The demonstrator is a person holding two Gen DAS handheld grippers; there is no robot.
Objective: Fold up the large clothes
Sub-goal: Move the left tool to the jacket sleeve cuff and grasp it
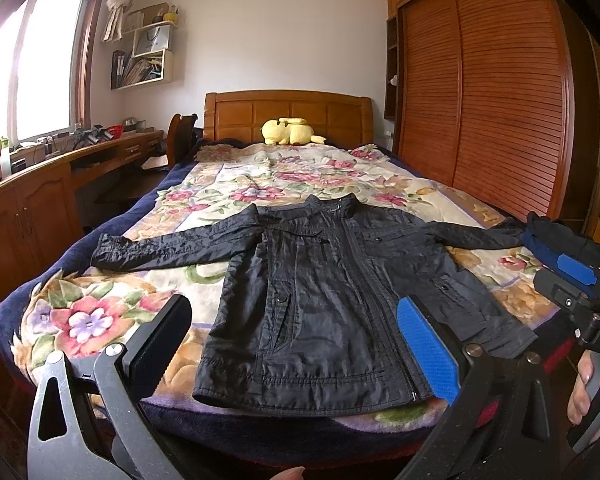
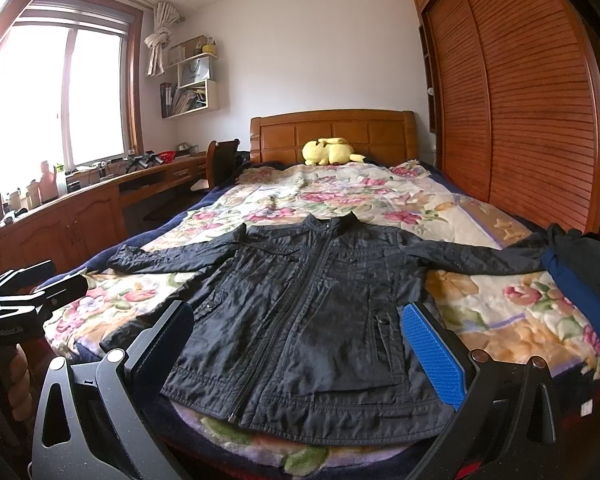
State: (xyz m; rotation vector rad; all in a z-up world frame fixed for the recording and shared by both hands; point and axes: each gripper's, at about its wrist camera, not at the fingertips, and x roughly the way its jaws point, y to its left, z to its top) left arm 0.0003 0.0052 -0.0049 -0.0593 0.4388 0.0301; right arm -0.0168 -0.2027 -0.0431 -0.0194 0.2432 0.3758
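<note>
Left gripper [image 1: 296, 340]: grey arms, blue pad (ribbed).

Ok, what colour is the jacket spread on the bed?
Black, with a dark zip down the front. The jacket shows best in the right wrist view.

We identify the location as a home bedroom: a bed with a carved wooden headboard [image 2: 332, 130] carries a floral blanket [image 2: 364, 196] and a yellow plush toy [image 2: 330, 152]. We also note a louvred wooden wardrobe [image 2: 532, 112], a wall-length desk [image 2: 80, 204] under the window [image 2: 60, 96], and wall shelves [image 2: 192, 80] holding books.
</note>
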